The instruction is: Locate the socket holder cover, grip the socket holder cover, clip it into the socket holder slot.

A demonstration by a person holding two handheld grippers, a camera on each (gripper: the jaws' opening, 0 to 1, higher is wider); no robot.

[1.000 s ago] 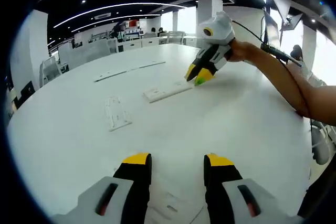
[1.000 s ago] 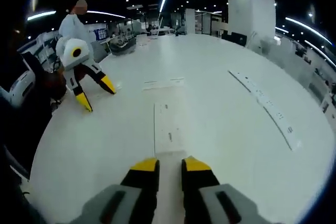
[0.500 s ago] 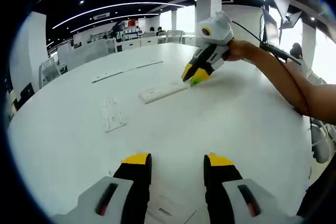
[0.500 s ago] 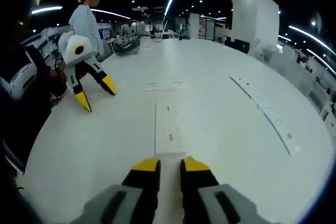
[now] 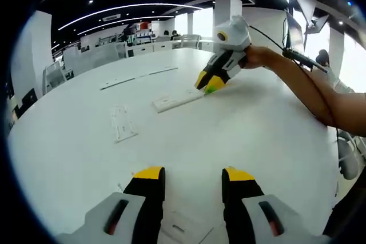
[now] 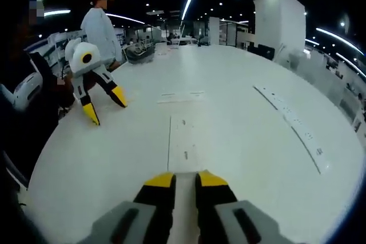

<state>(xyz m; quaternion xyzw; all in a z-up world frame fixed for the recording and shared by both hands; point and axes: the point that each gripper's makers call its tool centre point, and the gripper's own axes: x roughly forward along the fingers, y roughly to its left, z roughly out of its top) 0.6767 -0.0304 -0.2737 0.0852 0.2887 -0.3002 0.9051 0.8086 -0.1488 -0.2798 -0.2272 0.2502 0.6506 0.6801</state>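
Right gripper [image 6: 184, 180] clamps near end of cover strip [image 6: 184, 144], flat on table [image 6: 240, 141], ready for lifting. Left gripper [image 5: 186, 178] spread, empty, idle beside cover. Long holder rail [image 6: 291, 123] right of cover, awaiting clip-in.

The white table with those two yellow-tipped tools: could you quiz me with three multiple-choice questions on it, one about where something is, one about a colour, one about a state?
1. In the right gripper view, where does the flat white plate lie?
A. just ahead of the right tool
B. hanging off the table edge
C. on a chair

2. What colour are the tips of the left tool?
A. red
B. yellow
C. blue

3. How do the left tool's jaws stand?
A. clamped on a plate
B. shut with nothing in them
C. spread apart with nothing in them

Answers: 1 A, the plate starts right past the tips. 2 B, both tips are yellow. 3 C, bare table shows in the wide gap.
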